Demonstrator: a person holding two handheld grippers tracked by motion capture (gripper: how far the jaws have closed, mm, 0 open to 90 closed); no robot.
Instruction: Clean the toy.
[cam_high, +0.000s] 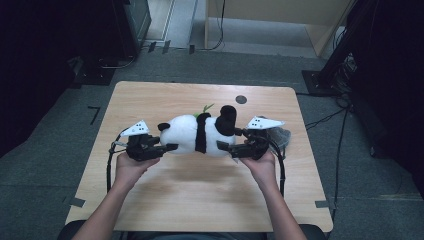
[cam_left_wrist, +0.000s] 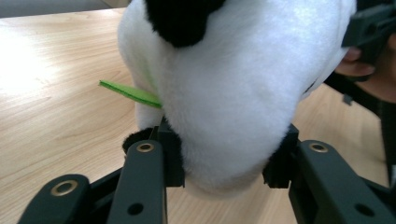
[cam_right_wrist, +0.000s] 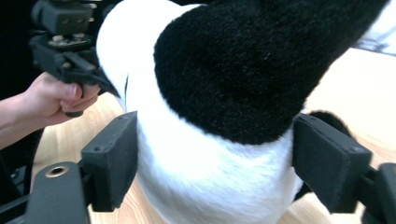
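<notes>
I hold the plush panda (cam_high: 197, 134) between my two tools, just above the middle of the surface (cam_high: 200, 200). My left tool (cam_high: 167, 147) has its jaws pressed into one white end, and the fur bulges out between them. My right tool (cam_high: 224, 146) squeezes the other end, where white meets a black patch. The toy looks light, soft and very squashy, so a grip sinks in and could slip off the fur. I judge that the thick body is the safest place to hold, not the thin green leaf (cam_left_wrist: 130, 92), which would tear or bend. I see no containers on the surface.
</notes>
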